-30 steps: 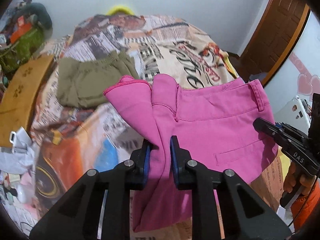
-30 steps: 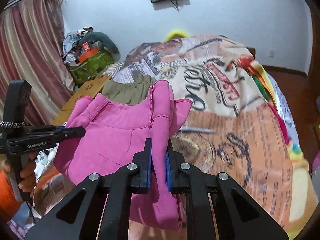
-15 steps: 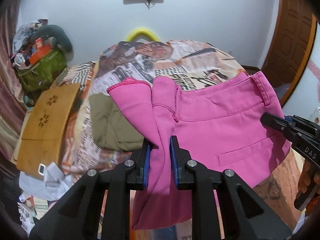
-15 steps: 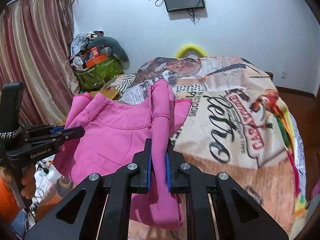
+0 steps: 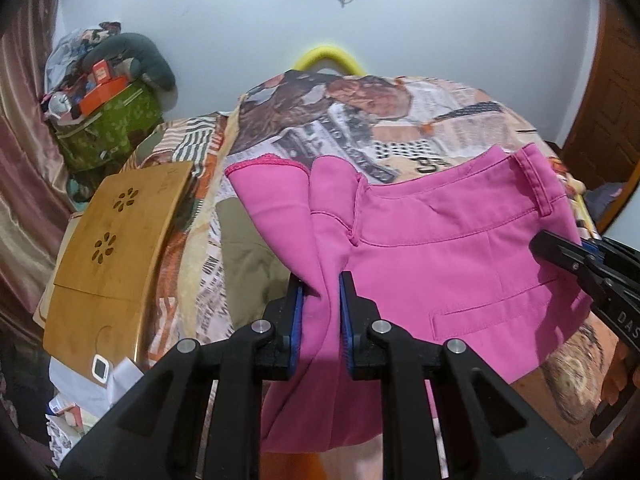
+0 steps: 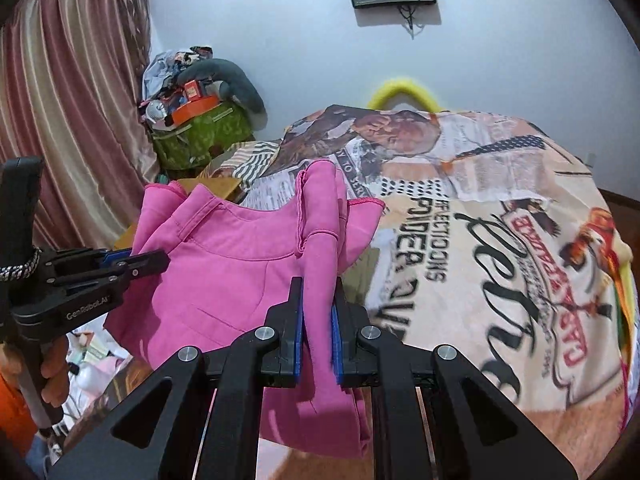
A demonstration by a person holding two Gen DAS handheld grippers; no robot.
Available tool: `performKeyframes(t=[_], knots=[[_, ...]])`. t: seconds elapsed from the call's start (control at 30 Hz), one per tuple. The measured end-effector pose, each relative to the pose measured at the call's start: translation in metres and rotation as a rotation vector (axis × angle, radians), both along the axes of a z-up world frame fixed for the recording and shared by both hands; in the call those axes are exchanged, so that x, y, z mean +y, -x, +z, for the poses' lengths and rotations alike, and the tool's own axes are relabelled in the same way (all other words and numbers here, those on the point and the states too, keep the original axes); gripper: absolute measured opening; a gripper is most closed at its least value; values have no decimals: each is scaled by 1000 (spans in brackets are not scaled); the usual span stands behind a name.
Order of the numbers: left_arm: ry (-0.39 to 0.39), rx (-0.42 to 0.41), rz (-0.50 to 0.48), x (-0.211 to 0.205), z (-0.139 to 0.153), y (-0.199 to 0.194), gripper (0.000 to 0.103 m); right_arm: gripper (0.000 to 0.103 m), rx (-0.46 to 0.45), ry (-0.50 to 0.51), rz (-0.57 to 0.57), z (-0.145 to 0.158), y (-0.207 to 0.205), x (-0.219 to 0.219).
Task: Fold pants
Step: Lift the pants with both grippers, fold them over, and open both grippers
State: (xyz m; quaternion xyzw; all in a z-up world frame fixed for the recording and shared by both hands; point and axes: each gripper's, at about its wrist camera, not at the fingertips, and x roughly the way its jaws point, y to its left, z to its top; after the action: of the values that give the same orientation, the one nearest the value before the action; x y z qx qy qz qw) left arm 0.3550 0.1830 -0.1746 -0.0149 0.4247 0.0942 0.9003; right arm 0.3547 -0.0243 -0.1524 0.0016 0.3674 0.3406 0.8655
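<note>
Both my left gripper [image 5: 320,300] and right gripper [image 6: 317,312] are clamped on the bright pink fabric pants [image 5: 440,248], lifted above the newspaper-print blanket [image 6: 480,240].

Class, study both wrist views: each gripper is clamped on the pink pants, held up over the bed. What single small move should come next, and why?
Probably lower both grippers together toward the bedspread. The left gripper and right gripper are each shut on bunched cloth, and the pink pants hang between them above the bed, beside the olive garment. They need a flat surface before a fold can be creased.
</note>
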Motion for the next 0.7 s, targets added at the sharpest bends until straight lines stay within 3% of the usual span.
performKeyframes(t=[0.17, 0.37, 0.57, 0.7], knots=[[-40, 16, 42, 21, -17, -28, 13, 10, 7, 18, 20, -17, -19, 27], [-12, 66, 80, 47, -53, -57, 6, 10, 33, 72, 37, -50, -40, 55], [21, 116, 86, 61, -94, -73, 3, 10, 72, 142, 16, -84, -54, 52], [18, 173, 79, 62, -121, -77, 3, 14, 143, 128, 6, -95, -62, 40]])
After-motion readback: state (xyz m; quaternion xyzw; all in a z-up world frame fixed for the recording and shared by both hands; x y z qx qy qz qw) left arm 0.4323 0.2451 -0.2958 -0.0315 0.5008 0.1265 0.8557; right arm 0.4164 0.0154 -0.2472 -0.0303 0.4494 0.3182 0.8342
